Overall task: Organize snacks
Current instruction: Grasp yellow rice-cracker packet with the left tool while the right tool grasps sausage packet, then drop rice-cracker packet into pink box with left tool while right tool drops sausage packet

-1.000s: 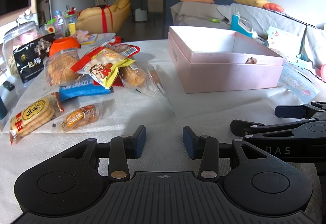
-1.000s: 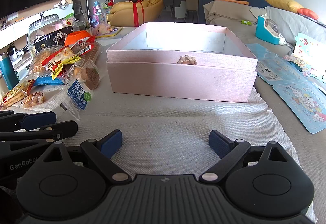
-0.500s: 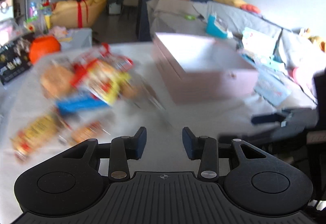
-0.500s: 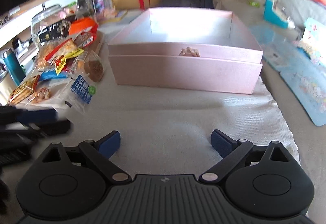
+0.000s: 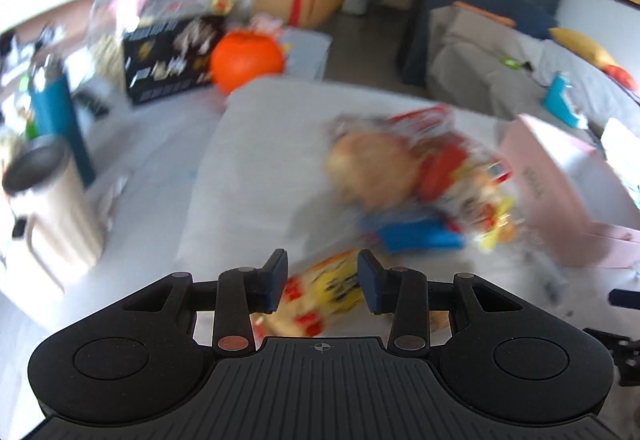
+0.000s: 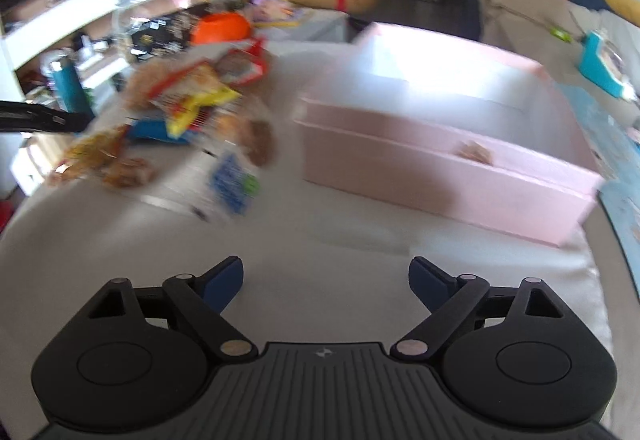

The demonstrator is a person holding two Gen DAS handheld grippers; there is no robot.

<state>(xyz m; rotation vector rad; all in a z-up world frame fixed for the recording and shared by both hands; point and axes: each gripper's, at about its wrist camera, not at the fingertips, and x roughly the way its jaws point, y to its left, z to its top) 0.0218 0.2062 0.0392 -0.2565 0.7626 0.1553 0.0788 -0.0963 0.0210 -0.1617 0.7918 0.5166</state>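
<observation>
Both views are motion-blurred. A pile of snack packets (image 5: 420, 176) lies on the white cloth, left of an open pink box (image 6: 448, 128). My left gripper (image 5: 322, 282) is open, above a yellow and red cracker packet (image 5: 320, 292) that shows between its fingers; it does not grip it. My right gripper (image 6: 326, 282) is wide open and empty over bare cloth, in front of the box. The pile also shows in the right wrist view (image 6: 188, 108), with a blue-labelled clear packet (image 6: 234, 182) at its near edge. The box (image 5: 560, 184) holds one small brown item (image 6: 472, 152).
An orange bowl (image 5: 246, 58), a black packet (image 5: 168, 60), a teal bottle (image 5: 60, 120) and a beige mug (image 5: 44, 208) stand left of the cloth. Blue printed sheets (image 6: 624, 168) lie right of the box. A sofa lies behind.
My left gripper has swung left and forward over the cracker packet, with its fingers a little wider. My right gripper has risen and turned left toward the snack pile, still open.
</observation>
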